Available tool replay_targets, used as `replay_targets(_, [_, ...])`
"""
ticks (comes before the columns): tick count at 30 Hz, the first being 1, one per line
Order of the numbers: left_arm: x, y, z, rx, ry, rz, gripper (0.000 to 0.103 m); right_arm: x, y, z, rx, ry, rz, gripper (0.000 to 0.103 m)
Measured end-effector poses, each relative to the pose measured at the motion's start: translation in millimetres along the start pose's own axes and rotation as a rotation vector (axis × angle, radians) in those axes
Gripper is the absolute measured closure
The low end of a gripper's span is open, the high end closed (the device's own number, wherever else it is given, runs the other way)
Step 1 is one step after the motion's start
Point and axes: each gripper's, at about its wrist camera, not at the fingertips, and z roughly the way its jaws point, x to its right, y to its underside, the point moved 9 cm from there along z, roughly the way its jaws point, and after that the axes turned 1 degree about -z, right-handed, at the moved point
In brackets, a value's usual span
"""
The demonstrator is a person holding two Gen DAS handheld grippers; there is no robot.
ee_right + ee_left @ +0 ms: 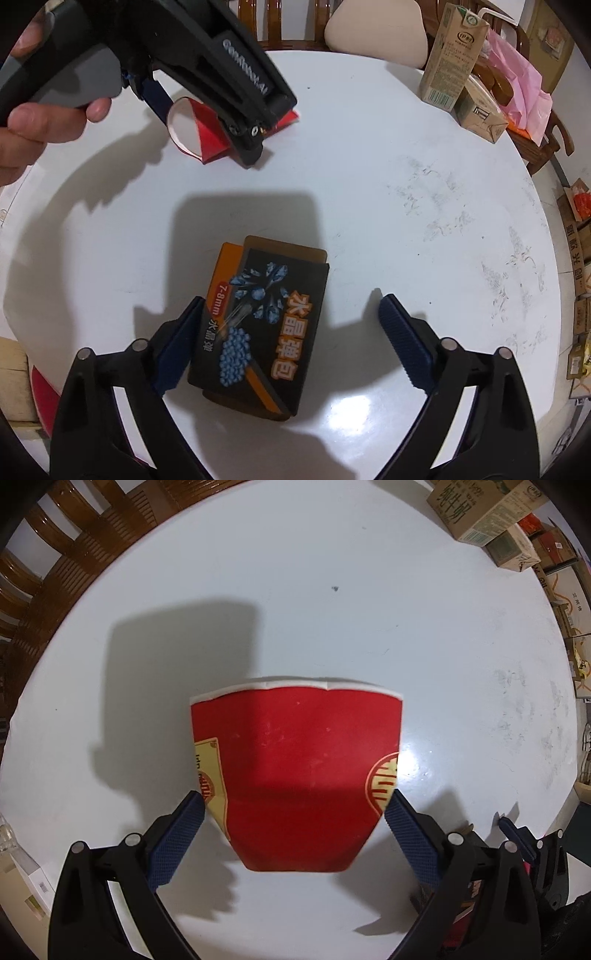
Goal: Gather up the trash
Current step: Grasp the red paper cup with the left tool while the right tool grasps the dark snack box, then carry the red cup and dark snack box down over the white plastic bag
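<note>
The worktop is round, white and shiny, with gray scuff marks on one side. Brown wooden chairs stand around it, and cardboard boxes are piled past its edge.

The left view shows one squashed red paper cup between the left tongs. Both blue pads touch its sides, so the tongs hold it, lifted a little over its shadow.

Only the right view shows one black and orange box lying flat on the worktop. The right tongs are wide open around it. The left pad is at the box's edge, and the right pad is well apart from it. This view also shows one hand holding the left tongs, two milk cartons and one pink bag.
</note>
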Motion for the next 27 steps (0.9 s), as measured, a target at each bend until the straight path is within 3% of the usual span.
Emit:
replay_targets(2, [0, -1, 1, 0.004, 0.004, -0.007, 0.008, 2, 0, -3, 0.014, -0.002, 0.003, 0.023])
replay_targets(6, [2, -2, -2, 0.023, 0.004, -0.001, 0.015, 4, 2, -11, 0.042, 0.005, -0.001, 0.05])
replay_targets(15, [5, 2, -4, 0.062, 0.003, -0.024, 0.018, 4, 2, -18, 0.046, -0.063, -0.006, 0.051])
replay_targets(23, [-7, 26, -25, 0.141, -0.016, -0.046, 0.018, 13, -4, -43, 0.115, -0.017, -0.036, 0.051])
replay_targets(27, [-8, 58, -49, 0.212, -0.045, -0.056, 0.018, 13, -5, -66, 0.154, -0.01, -0.046, 0.051])
